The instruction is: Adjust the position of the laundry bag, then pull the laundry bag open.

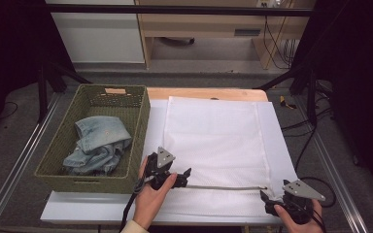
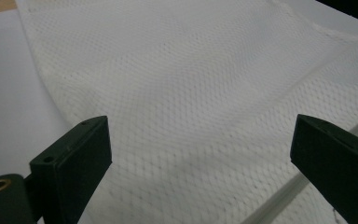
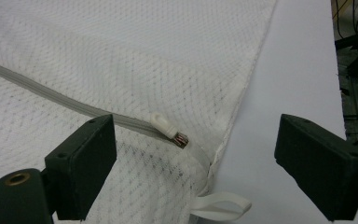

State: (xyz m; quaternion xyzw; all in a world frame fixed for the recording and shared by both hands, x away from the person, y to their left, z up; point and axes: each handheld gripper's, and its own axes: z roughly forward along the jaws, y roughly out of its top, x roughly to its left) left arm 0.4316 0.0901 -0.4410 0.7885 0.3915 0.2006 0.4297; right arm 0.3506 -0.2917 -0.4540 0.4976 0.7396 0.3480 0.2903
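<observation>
White mesh bag (image 1: 216,141) lies flat mid-frame, zip (image 3: 168,126) closed; jeans (image 1: 97,145) wait in the basket (image 1: 141,126) at left; left gripper (image 1: 187,175) and right gripper (image 1: 267,199) both released, gripping nothing.

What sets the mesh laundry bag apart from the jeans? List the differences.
The mesh laundry bag is white; the jeans are light blue denim. The bag lies spread flat on the table; the jeans sit crumpled in the green woven basket. The bag lies between the open left gripper and open right gripper; the jeans lie apart from both. Both are soft fabric items.
</observation>
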